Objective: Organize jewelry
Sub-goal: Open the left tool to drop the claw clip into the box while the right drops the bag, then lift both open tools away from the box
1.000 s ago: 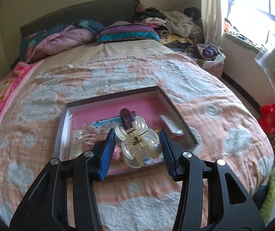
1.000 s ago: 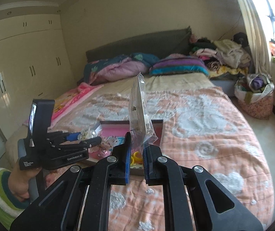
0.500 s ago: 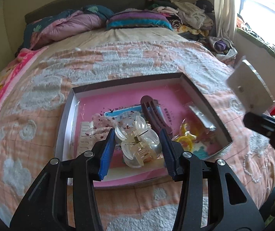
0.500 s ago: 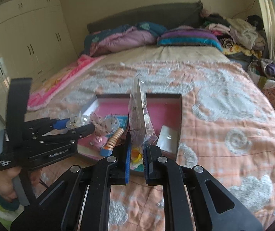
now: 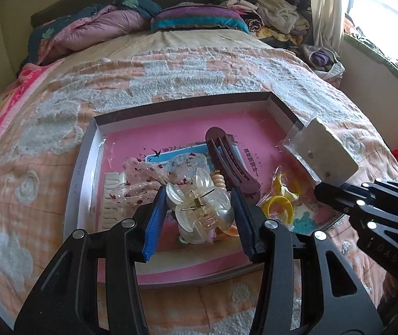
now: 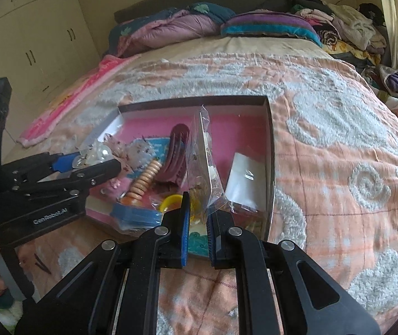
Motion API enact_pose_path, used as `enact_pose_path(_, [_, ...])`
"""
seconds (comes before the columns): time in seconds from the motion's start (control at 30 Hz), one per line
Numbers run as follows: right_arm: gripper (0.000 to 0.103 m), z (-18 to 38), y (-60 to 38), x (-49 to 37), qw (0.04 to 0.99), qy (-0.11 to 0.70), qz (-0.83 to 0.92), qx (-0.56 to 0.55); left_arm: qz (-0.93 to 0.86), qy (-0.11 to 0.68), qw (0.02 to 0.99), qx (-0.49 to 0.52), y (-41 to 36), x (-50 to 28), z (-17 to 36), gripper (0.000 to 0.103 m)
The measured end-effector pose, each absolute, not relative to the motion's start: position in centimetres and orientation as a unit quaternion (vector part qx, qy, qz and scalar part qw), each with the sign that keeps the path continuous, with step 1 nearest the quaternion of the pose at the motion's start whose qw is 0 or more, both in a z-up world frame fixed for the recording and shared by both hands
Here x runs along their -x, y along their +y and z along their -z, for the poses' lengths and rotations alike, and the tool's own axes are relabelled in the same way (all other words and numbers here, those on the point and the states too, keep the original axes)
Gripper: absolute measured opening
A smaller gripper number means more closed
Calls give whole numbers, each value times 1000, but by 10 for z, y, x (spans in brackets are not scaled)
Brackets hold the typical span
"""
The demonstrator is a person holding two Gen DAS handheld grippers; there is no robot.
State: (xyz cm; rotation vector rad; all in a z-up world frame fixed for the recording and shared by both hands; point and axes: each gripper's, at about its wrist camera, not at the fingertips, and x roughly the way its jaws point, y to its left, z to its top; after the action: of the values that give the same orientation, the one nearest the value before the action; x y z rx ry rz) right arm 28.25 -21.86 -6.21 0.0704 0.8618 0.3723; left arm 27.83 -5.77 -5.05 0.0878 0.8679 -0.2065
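Left gripper (image 5: 199,209) clamped on a clear hair clip (image 5: 199,209), held just above the near end of the pink-lined tray (image 5: 87,150). Right gripper (image 6: 199,229) nearly closed, pinching a small clear packet (image 6: 203,162) upright over the tray's right side. Beyond: brown hair clip (image 5: 229,162), yellow rings (image 5: 279,203), quilted bedspread (image 5: 199,72).

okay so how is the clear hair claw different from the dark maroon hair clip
The clear hair claw is see-through, rounded and petal-shaped with a visible metal spring; the dark maroon hair clip is opaque, long and slim. The claw is gripped in the left gripper above the box; the maroon clip lies loose inside it. Both are hair accessories.
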Motion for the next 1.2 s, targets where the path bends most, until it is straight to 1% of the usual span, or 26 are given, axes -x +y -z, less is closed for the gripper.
enact_pose_path(0.2, [14,69,-216,-284,888,424,-178,-32,99,427,898,-46,-59,-278,57,38])
enact_pose_path(0.27, [20,69,-216,-284,887,426,-176,-30,98,431,896,-46,-60,-279,59,38])
enact_pose_path(0.33, [36,66,-218,-281,888,422,-176,-35,98,431,896,-46,-61,-278,59,38])
enact_pose_path(0.37, [39,64,-219,-279,890,419,-176,-38,98,429,897,-47,-61,-277,57,39])
enact_pose_path(0.43, [47,57,-223,-272,894,410,-176,-44,98,426,898,-45,-61,-275,52,44])
enact_pose_path(0.57, [56,40,-233,-253,905,388,-169,-45,96,415,903,-45,-60,-263,39,51])
enact_pose_path(0.63, [66,31,-238,-243,910,376,-167,-51,93,412,905,-44,-59,-258,33,53])
enact_pose_path(0.7, [72,20,-243,-231,915,364,-166,-55,89,407,908,-42,-57,-252,26,55])
enact_pose_path(0.77, [75,11,-247,-221,919,355,-165,-54,86,402,911,-39,-56,-247,19,58])
enact_pose_path(0.83, [82,2,-249,-210,924,345,-160,-50,85,398,913,-35,-55,-239,12,59])
enact_pose_path(0.93, [88,-10,-254,-195,928,333,-157,-54,86,390,916,-34,-56,-228,2,60])
enact_pose_path(1.0, [88,-15,-258,-186,928,331,-157,-63,88,383,919,-32,-57,-220,-5,64])
enact_pose_path(1.07, [89,-21,-262,-177,929,326,-158,-69,91,374,922,-33,-58,-211,-14,69])
enact_pose_path(1.2, [93,-35,-265,-158,936,310,-155,-64,90,358,929,-36,-60,-194,-29,76])
